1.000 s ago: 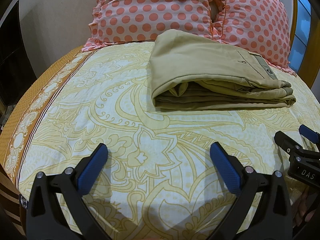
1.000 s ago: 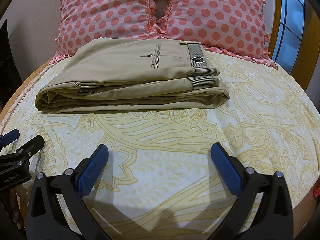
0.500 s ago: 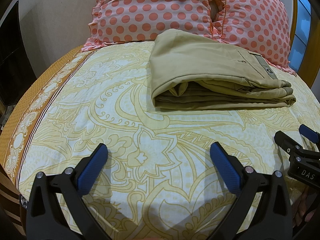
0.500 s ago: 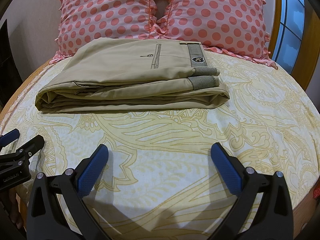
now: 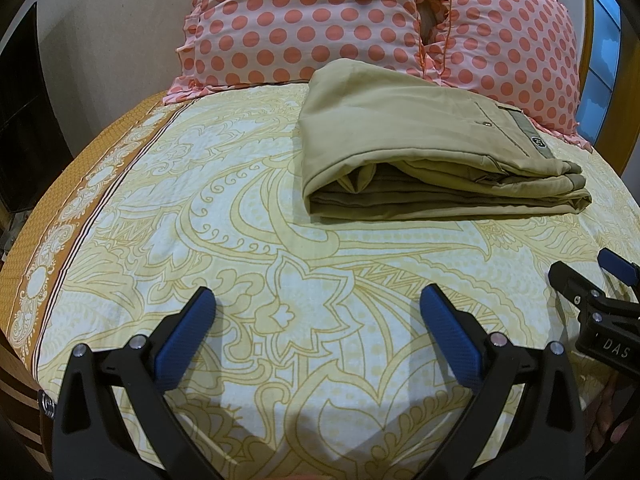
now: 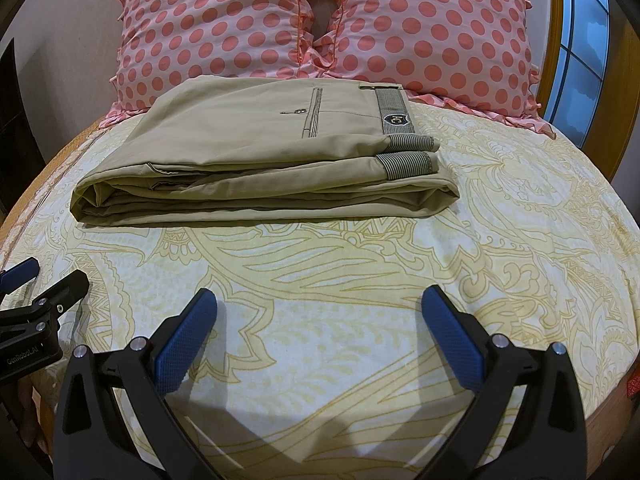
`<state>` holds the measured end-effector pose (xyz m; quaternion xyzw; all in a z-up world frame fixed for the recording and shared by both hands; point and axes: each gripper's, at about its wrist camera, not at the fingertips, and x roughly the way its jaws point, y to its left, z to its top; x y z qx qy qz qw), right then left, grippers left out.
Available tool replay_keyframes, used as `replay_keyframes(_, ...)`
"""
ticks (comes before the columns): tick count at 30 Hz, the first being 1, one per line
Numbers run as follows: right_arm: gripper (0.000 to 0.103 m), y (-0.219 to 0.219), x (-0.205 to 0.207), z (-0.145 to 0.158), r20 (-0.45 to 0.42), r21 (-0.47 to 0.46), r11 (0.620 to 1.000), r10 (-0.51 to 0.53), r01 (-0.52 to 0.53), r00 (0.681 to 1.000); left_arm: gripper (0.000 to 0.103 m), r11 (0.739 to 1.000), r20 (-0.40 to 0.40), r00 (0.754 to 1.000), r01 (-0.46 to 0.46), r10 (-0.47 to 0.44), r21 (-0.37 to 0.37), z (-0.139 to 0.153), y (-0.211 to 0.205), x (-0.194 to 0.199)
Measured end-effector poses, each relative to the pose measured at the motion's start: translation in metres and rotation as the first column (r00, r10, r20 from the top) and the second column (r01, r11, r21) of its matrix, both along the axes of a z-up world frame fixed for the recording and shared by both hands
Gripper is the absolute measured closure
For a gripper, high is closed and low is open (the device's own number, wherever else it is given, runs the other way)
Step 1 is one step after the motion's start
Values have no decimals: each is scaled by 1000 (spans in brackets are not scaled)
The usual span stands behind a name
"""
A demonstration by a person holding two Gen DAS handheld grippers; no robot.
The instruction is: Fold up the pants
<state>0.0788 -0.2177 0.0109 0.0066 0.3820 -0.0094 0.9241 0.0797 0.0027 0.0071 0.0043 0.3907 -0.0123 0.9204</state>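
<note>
Khaki pants lie folded in a flat stack on the bed, near the pillows; they also show in the right wrist view, waistband to the right. My left gripper is open and empty, low over the bedsheet, well short of the pants. My right gripper is open and empty, also short of the pants. Each gripper shows at the edge of the other's view: the right one, the left one.
The bed has a yellow patterned sheet with an orange border on the left. Two pink polka-dot pillows stand behind the pants. A window in a wooden frame is at the far right.
</note>
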Motion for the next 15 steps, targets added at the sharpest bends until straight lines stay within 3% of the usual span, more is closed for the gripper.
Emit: replay_keyframes(15, 1, 0, 0, 0, 0, 0, 1000, 0, 0, 1000, 2, 1000, -1, 1000, 1, -1, -1, 1, -2, 0)
